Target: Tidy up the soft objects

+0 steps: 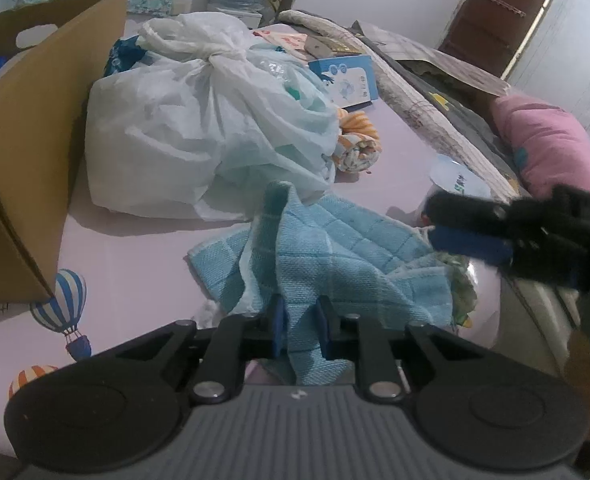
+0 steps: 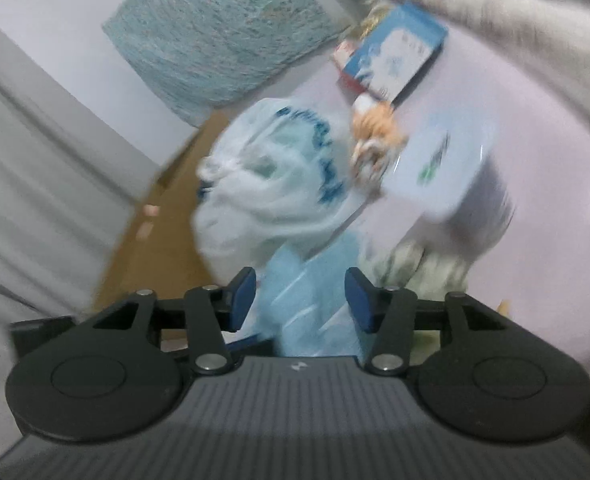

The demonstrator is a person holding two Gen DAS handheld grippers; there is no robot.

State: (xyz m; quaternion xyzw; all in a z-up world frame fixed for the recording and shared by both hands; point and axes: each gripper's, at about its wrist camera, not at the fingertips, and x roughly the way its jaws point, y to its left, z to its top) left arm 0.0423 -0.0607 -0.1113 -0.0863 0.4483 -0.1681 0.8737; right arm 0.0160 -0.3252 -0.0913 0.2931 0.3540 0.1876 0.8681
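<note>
A blue checked towel lies crumpled on the pale pink sheet in front of a tied white plastic bag. My left gripper is shut on the towel's near fold, which hangs between its blue pads. My right gripper comes in from the right at the towel's far corner. In the blurred right wrist view its jaws stand apart around the towel, with a gap on the left side. A rolled orange-striped cloth rests beside the bag.
An open cardboard box stands at the left. A blue and white carton, a white tub, a green patterned cloth, a pink pillow and a folded quilt lie to the right.
</note>
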